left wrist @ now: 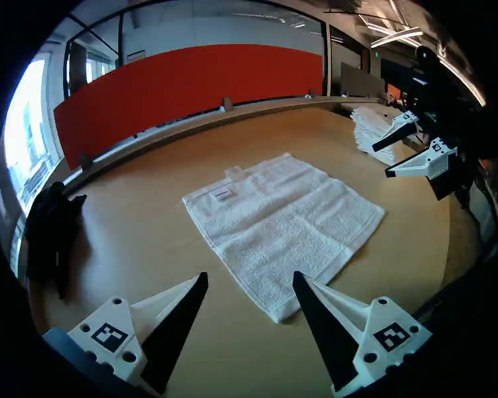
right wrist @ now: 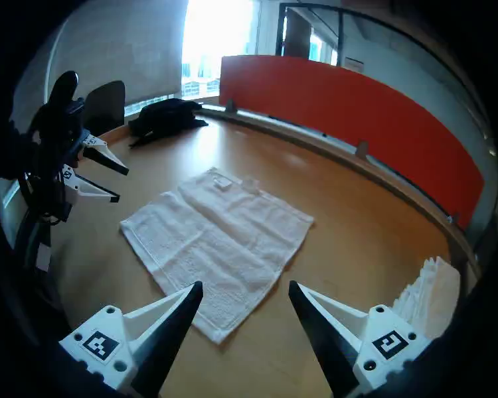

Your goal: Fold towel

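A white towel (left wrist: 282, 222) lies flat on the wooden table, folded into a rough square with a small label near its far edge. My left gripper (left wrist: 249, 282) hovers open just short of the towel's near corner, holding nothing. In the right gripper view the same towel (right wrist: 216, 242) spreads ahead of my right gripper (right wrist: 244, 290), which is open and empty above the near corner. Across the table the right gripper (left wrist: 390, 158) shows in the left gripper view. The left gripper (right wrist: 116, 186) shows at the left of the right gripper view.
A stack of white towels (left wrist: 372, 129) sits at the far right of the table, also at the lower right (right wrist: 431, 295). A black garment (left wrist: 50, 229) lies at the left table edge, also at the far end (right wrist: 166, 113). An orange partition (left wrist: 189, 83) runs behind the table.
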